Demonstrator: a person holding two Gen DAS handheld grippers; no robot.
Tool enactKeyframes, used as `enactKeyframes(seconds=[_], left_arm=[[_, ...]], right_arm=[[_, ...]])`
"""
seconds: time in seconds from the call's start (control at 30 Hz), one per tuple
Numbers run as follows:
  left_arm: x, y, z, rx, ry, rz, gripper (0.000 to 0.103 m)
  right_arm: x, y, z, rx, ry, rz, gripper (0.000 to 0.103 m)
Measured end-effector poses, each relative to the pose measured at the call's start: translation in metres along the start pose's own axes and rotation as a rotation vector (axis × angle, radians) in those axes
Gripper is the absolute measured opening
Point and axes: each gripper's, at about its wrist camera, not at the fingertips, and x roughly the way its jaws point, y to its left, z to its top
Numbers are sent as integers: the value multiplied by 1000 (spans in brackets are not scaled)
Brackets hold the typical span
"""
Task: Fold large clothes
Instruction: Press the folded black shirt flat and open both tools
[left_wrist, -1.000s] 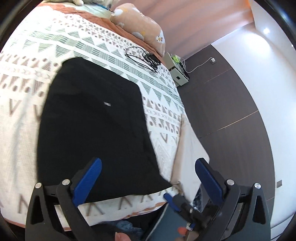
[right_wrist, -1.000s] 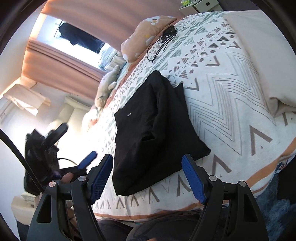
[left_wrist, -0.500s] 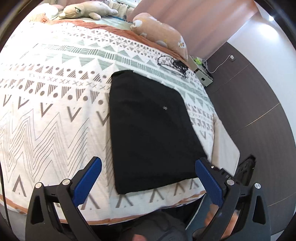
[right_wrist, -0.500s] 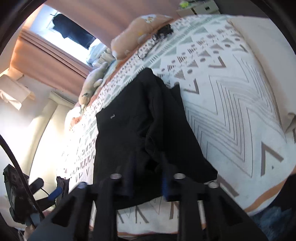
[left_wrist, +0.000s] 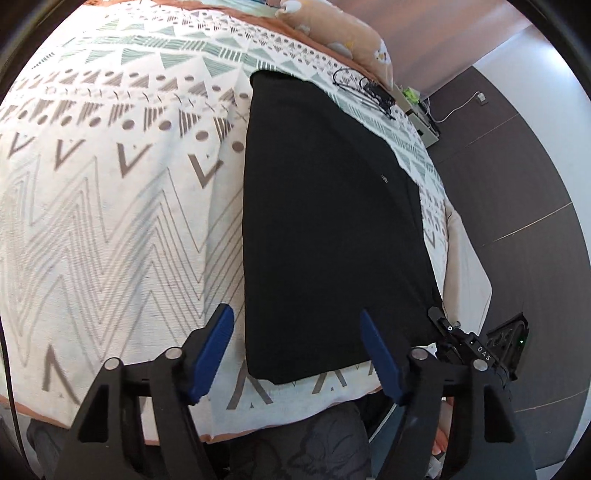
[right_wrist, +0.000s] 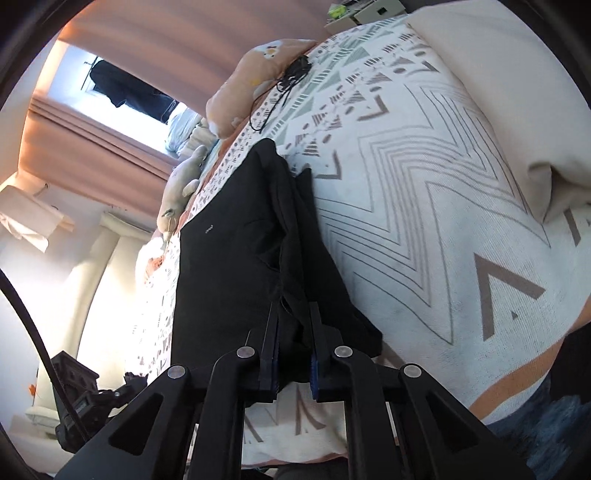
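Black garment: lay folded lengthwise at frame centre on the patterned bedspread.
Right gripper: jaws pinched on its near hem.
Left gripper: jaws closing, straddling the opposite near corner, nothing gripped.
Risk: uneven hold might skew the fold or snag the bedspread.

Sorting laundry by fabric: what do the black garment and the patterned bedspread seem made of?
Black garment: matte, soft cloth, probably cotton-like knit; no sheen, and it creases limply.
Patterned bedspread: looks like woven or printed cotton, matte, with slightly fuzzy lines; exact fibre unclear.
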Motion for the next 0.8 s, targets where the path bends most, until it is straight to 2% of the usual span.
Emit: enactKeyframes(seconds=[0.2,0.37,0.47,0.63,0.7,0.73,0.8], left_arm=[[23,2,3,5,33,9,64],[39,7,4,-19,53,-14,63],[40,4,6,-1,40,-11,63],[42,7,19,6,27,-14,63],[45,9,25,-5,24,-20,63],[47,10,28,-11,23,-21,63],[49,10,33,-16,21,-19,63]], right_arm=[[7,-24,-7,77,25,12,7],[3,-29,-7,127,39,29,8],[-5,-21,-8,86,42,10,8],[-20,7,1,-93,88,12,12],[-23,13,7,-126,111,2,15],[-23,15,10,-137,110,-7,21],[-26,19,17,-163,101,-30,54]])
